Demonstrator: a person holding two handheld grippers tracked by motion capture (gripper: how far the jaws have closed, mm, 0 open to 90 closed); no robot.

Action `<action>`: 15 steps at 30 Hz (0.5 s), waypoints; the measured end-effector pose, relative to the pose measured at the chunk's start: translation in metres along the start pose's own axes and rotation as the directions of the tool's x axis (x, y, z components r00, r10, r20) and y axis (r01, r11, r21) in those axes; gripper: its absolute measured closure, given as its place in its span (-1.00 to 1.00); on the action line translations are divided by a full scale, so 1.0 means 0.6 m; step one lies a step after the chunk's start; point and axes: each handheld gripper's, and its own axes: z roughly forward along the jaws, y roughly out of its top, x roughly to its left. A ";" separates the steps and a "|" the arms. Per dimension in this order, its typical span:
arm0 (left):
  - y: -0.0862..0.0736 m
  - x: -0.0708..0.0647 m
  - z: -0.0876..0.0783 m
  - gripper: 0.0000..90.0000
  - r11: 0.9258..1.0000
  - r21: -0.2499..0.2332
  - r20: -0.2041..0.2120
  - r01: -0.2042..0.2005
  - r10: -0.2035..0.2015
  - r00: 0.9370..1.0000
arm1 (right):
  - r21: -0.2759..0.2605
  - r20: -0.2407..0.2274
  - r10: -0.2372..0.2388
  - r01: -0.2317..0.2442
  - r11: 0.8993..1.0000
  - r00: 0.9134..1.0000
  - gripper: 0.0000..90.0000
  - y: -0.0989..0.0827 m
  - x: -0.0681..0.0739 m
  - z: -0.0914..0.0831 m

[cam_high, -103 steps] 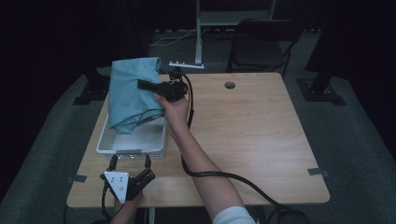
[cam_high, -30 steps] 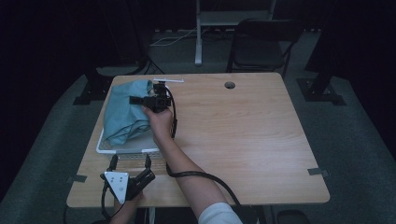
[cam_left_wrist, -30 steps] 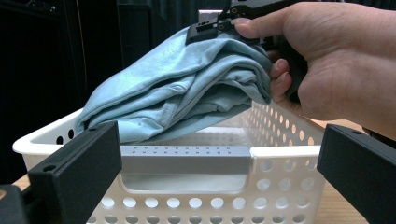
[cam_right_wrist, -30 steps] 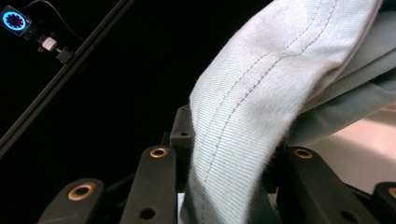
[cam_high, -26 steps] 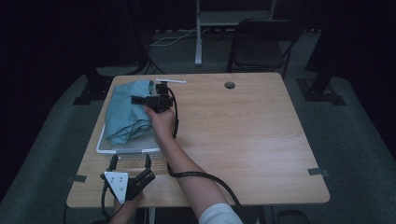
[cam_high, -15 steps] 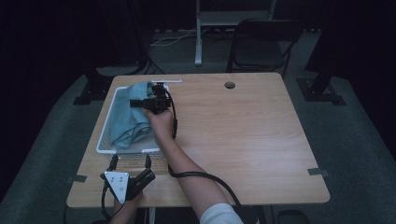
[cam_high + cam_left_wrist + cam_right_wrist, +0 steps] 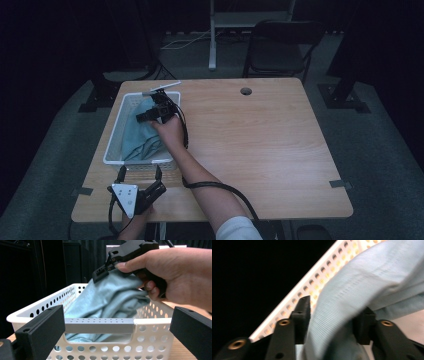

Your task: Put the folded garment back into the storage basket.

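Right tool [image 7: 150, 116], jaws just opening around light-blue cloth [image 7: 141, 140] inside white perforated plastic basket [image 7: 114, 145]; left tool [image 7: 140, 172] open just outside basket.

Right gripper [image 7: 150, 116] jaws just opening — left gripper [image 7: 141, 176] rests, jaws wide apart.

no readable text, labels, brands, numbers or signs anywhere

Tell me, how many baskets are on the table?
1. The white basket sits at the table's left side, with a light blue cloth inside it. No other basket is in sight, though the dark room past the table could hide things.
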 end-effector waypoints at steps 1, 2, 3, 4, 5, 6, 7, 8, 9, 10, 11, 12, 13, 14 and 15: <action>0.000 0.000 0.000 -0.97 1.000 0.000 0.000 0.000 0.000 1.000 | 0.021 0.011 -0.007 0.006 1.000 1.000 0.12 0.001 0.000 0.000; 0.000 0.000 0.000 -0.97 1.000 0.001 -0.001 0.000 0.000 1.000 | 0.046 0.019 -0.012 0.011 0.999 1.000 0.05 0.003 -0.001 0.000; 0.000 0.000 0.000 -0.97 1.000 0.001 -0.002 0.000 0.000 1.000 | 0.064 0.027 -0.021 0.020 0.998 0.999 0.01 0.004 -0.001 0.000; 0.000 0.000 0.001 -0.97 1.000 0.002 -0.003 0.000 0.000 1.000 | 0.071 0.038 -0.029 0.026 0.997 0.999 -0.02 0.004 0.000 -0.002; 0.000 0.000 0.001 -0.97 1.000 0.002 -0.002 0.000 0.000 1.000 | 0.078 0.050 -0.043 0.039 0.996 0.998 -0.05 0.004 0.001 -0.002; 0.000 0.000 0.001 -0.97 1.000 0.003 -0.003 0.002 -0.002 1.000 | 0.092 0.059 -0.052 0.046 0.995 0.997 -0.09 0.004 0.002 -0.001; 0.000 0.000 0.001 -0.97 1.000 0.003 -0.004 0.002 -0.002 1.000 | 0.105 0.064 -0.060 0.053 0.993 0.996 -0.15 0.003 0.003 0.000; 0.000 0.000 0.001 -0.97 1.000 0.003 -0.004 0.002 -0.002 1.000 | 0.118 0.071 -0.070 0.061 0.991 0.995 -0.24 0.003 0.004 0.002; 0.000 0.000 0.001 -0.97 1.000 0.002 -0.004 -0.001 0.001 1.000 | 0.132 0.081 -0.078 0.067 0.989 0.994 -0.33 0.002 0.005 0.004; 0.000 0.000 0.001 -0.97 1.000 0.002 -0.004 0.000 0.000 1.000 | 0.147 0.090 -0.085 0.072 0.987 0.992 -0.41 0.002 0.006 0.006; 0.000 0.000 0.001 -0.97 1.000 0.002 -0.004 0.000 0.000 1.000 | 0.154 0.099 -0.089 0.073 0.985 0.991 -0.49 0.001 0.006 0.008; 0.000 0.000 0.001 -0.97 1.000 0.002 -0.004 -0.001 0.001 1.000 | 0.158 0.114 -0.095 0.076 0.984 0.989 -0.55 0.001 0.007 0.009; 0.000 0.000 0.001 -0.97 1.000 0.002 -0.004 0.000 0.000 1.000 | 0.161 0.123 -0.098 0.077 0.984 0.988 -0.64 0.000 0.008 0.009; 0.000 0.000 0.001 -0.97 1.000 0.002 -0.004 0.000 0.000 1.000 | 0.156 0.129 -0.097 0.076 0.985 0.987 -0.73 0.000 0.009 0.009; 0.000 0.000 0.001 -0.97 1.000 0.002 -0.004 0.000 0.000 1.000 | 0.151 0.135 -0.102 0.081 0.985 0.986 -0.75 0.000 0.010 0.008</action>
